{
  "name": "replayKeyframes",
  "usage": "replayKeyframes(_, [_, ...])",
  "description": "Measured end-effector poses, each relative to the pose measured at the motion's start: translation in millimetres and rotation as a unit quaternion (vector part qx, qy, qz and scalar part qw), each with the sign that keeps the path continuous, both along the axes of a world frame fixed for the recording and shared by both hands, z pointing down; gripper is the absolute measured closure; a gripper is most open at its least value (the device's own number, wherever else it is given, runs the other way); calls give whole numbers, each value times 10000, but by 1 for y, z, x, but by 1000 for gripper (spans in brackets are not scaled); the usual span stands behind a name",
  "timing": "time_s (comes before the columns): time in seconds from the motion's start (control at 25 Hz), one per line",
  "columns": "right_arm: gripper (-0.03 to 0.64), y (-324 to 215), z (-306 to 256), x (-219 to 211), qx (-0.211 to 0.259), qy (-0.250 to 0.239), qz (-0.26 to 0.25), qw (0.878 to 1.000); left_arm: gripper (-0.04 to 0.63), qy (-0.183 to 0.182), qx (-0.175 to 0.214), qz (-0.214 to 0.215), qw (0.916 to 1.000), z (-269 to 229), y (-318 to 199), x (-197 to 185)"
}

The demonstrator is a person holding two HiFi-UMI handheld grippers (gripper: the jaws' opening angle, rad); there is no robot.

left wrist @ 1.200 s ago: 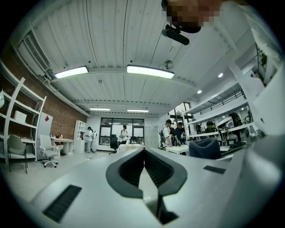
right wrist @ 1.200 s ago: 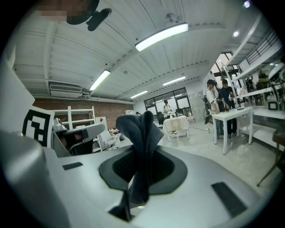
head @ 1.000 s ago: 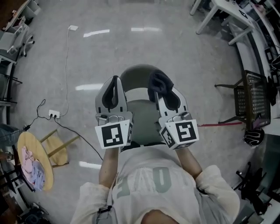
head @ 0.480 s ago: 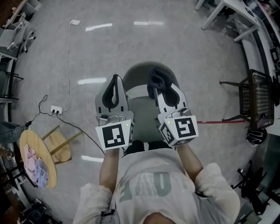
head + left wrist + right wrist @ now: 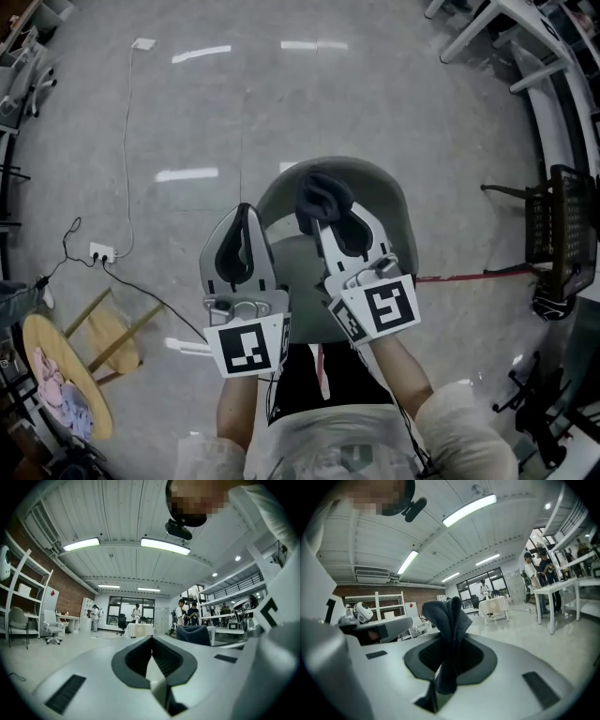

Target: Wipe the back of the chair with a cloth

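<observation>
A grey chair [image 5: 389, 202] with a curved back stands on the floor right in front of me, its seat [image 5: 302, 267] partly hidden by the grippers. My right gripper [image 5: 321, 217] is shut on a dark cloth [image 5: 323, 192], which bunches up just inside the back's rim; I cannot tell whether they touch. In the right gripper view the cloth [image 5: 449, 620] sticks up from between the jaws of that gripper [image 5: 446, 648]. My left gripper [image 5: 244, 211] hovers by the chair's left side, shut and holding nothing [image 5: 151, 644]. The left gripper view also catches the cloth [image 5: 193, 634].
A wooden stool [image 5: 52, 370] with pink and blue rags stands at lower left. A power strip [image 5: 98, 251] and its cables lie on the floor to the left. A black wire chair [image 5: 562, 225] and white table legs [image 5: 492, 33] are at right.
Both grippers sit lower in the view than a second ago. The right gripper has swung its cloth leftward, and more of the chair back's right side now shows.
</observation>
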State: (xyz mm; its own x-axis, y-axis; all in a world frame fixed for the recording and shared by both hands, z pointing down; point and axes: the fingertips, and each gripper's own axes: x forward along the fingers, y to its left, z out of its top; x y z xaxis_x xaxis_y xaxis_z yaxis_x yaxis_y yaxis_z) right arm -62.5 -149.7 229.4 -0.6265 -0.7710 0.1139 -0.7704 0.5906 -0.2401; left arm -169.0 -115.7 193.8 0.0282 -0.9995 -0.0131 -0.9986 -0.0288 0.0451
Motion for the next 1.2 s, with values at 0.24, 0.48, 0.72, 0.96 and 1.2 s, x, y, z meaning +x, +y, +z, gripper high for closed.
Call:
replayKeyframes(0.24, [558, -5, 65, -38, -244, -162, -175, 9994, 580, 66, -405, -194, 9990, 100, -7, -24])
replayKeyframes(0.48, [558, -9, 101, -55, -307, -13, -357, 9989, 580, 64, -512, -252, 9984, 127, 0, -26])
replayKeyframes(0.72, [558, -20, 123, -71, -420, 140, -342, 9984, 580, 148, -596, -365, 9974, 136, 2, -36])
replayKeyframes(0.96, [558, -29, 130, -68, -514, 228, -140, 9983, 580, 151, -657, -361, 9971, 141, 1, -32])
replayKeyframes(1.2, [558, -33, 128, -55, -436, 384, 164, 9982, 580, 215, -714, -264, 9969, 144, 0, -21])
